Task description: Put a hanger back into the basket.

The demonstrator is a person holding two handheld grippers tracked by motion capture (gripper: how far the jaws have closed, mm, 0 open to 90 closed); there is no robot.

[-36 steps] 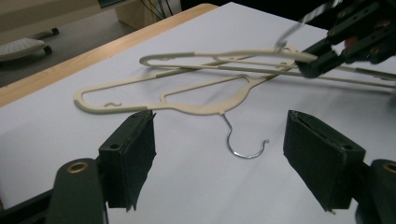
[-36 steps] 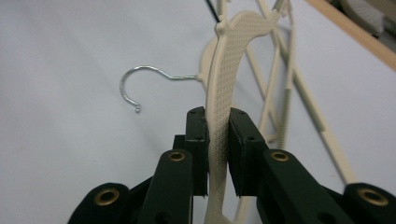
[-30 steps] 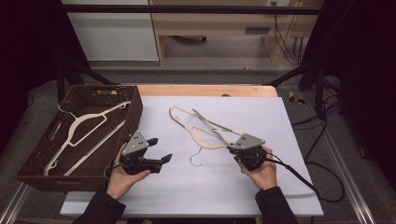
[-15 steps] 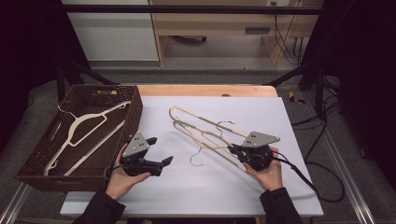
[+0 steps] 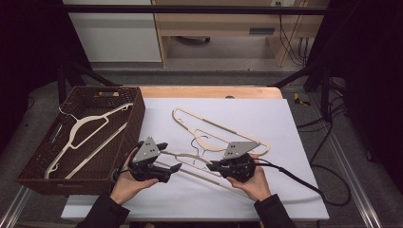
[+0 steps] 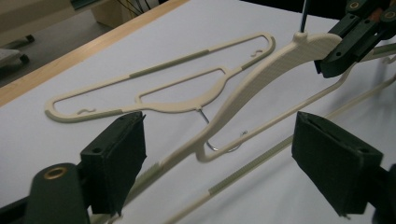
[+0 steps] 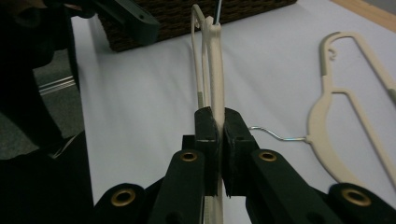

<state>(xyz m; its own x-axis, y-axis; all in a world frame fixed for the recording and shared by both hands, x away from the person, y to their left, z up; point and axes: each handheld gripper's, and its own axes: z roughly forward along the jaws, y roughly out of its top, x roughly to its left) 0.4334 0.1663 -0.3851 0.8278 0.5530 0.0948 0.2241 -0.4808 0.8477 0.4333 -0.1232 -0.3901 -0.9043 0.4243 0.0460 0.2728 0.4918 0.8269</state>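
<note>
Right claw pinches a cream hanger, left claw spread around its arm; second hanger lies beside, basket left.

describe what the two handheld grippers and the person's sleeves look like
Both are black. The left gripper and the right gripper each carry a grey three-cornered plate on top. The fingers end in blocky black pads, with brass-coloured rivets at the joints behind them. A black cable trails from the right one across the white table. The sleeves are dark.
</note>
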